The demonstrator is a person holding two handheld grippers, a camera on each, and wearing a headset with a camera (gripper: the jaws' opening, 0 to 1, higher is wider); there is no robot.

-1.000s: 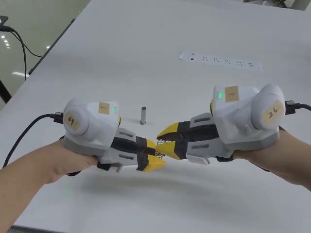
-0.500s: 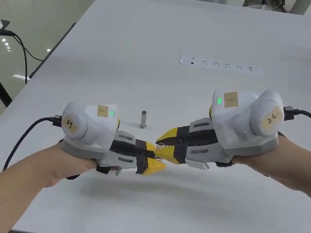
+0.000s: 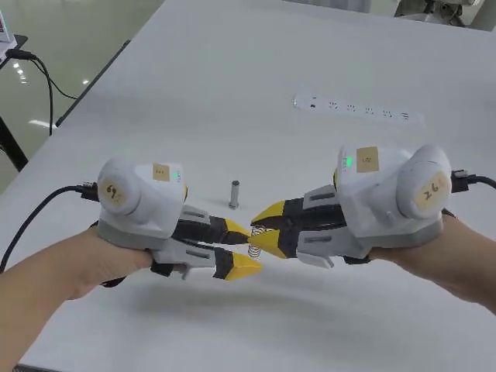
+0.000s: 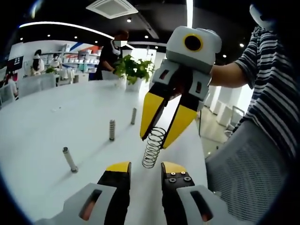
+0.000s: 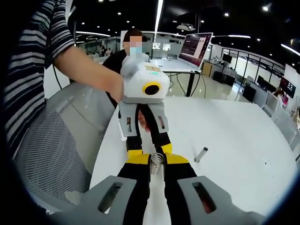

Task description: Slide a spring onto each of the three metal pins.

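In the head view, the left gripper (image 3: 242, 248), a white housing with black jaws tipped in yellow, is held over the white tabletop (image 3: 232, 93) with its jaws spread. It meets the matching right gripper (image 3: 254, 236) nose to nose. A small spring (image 3: 253, 251) of thin bright wire, wound in open coils, hangs at the right gripper's tips, between the two left jaws. Just beyond the tips a short grey metal pin (image 3: 235, 194) stands upright on the table. A long white power strip (image 3: 358, 110) lies well behind it.

In the left gripper view, this gripper's own yellow tips stand apart, one on each side of the spring's lower end; whether they touch it I cannot tell. The right gripper comes in from above and pinches the top coils between its yellow fingers. The spring is a slender silvery tube of evenly spaced turns, hanging aslant. Three pins stand on the table behind. The nearest pin (image 4: 70, 159) is bare, the middle pin (image 4: 112, 130) looks ribbed with coils, and the farthest pin (image 4: 133, 116) is too small to judge.

In the right gripper view, this gripper's own jaws are pressed onto the spring, which is seen nearly end-on as stacked rings. The left gripper faces it, with its jaws parted.
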